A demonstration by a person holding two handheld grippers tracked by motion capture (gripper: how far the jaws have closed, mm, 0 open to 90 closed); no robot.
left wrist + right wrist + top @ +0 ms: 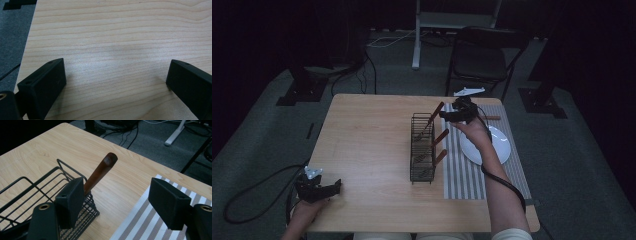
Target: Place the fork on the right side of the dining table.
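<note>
A black wire cutlery basket (422, 147) stands on the wooden table (367, 150), left of a striped placemat (462, 175). Three brown wooden-handled utensils lean out of it: a far one (435, 114), a middle one (440, 136) and a near one (439, 156). My right gripper (447, 116) hovers open just right of the far handle. In the right gripper view that handle (100, 172) rises past the left jaw's outer tip above the basket (32, 187), and nothing lies between the jaws of the right gripper (116, 192). My left gripper (334, 186) rests open at the table's near left corner, over bare wood (117, 67).
A white plate (499, 145) lies on the placemat under my right forearm, with another wooden-handled piece (492, 118) behind it. A black chair (482, 55) and a white object (469, 91) sit beyond the far edge. Cables trail on the floor at left.
</note>
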